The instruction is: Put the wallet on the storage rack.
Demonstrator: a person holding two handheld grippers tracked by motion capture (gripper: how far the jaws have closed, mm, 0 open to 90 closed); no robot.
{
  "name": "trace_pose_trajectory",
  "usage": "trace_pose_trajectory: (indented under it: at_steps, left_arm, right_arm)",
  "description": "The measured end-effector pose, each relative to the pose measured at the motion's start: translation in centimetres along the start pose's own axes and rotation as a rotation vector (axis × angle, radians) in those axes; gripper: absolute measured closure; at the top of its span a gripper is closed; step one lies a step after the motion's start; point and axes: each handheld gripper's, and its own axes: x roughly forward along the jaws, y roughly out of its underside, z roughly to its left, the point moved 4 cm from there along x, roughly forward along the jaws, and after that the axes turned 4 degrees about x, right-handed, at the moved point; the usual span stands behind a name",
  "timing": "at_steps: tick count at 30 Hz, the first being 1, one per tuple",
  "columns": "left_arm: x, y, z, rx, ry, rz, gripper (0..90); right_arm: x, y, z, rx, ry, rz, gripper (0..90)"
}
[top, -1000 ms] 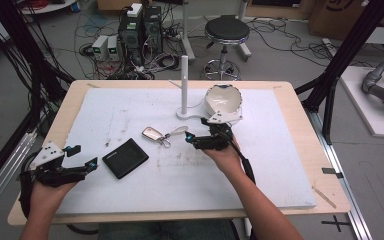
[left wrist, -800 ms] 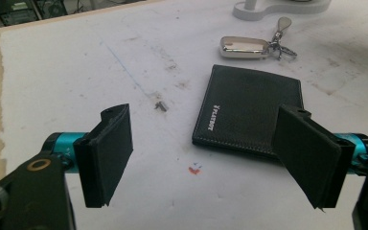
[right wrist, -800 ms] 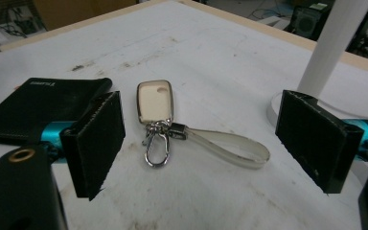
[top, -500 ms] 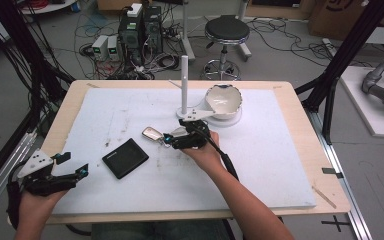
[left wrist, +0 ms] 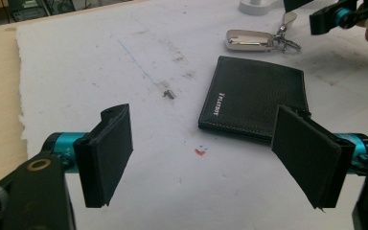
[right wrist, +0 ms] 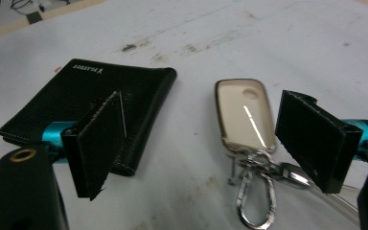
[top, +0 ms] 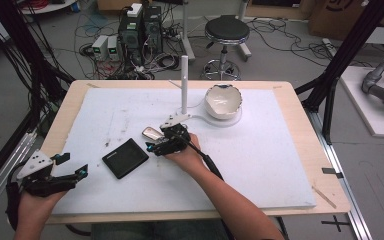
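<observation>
A beige key fob with a metal key ring lies on the white mat, and a black leather wallet lies just left of and nearer than it. My right gripper is open and low over the mat. In the right gripper view the key fob lies between the jaws, close to the right one, and the wallet sits behind the left jaw. My left gripper is open at the near left of the mat. In its view the wallet lies ahead, apart from the jaws.
A white bowl sits on a flat white base at the back of the mat, beside an upright white post. The mat covers most of the wooden table. A stool, computers and cables stand on the floor beyond.
My right gripper has moved left from beside the bowl to the key fob, which now lies between its open jaws. The left gripper has barely shifted.
</observation>
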Motion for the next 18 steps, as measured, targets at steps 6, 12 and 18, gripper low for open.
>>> trace_pose_trajectory:
  at_steps: [6,12,18]
  left_arm:
    - [-0.1,0.0,0.1,-0.002,-0.002,-0.003,22.1]
    - [-0.2,0.1,0.2,-0.006,-0.004,-0.004,22.1]
    - [-0.3,0.2,0.3,-0.005,-0.007,-0.004,22.1]
  right_arm:
    - [2.2,-0.5,1.3,-0.008,-0.043,0.041,18.1]
    - [4.2,-0.4,2.8,-0.02,-0.074,0.1,19.5]
    - [4.6,-0.1,2.7,-0.023,-0.083,0.125,23.6]
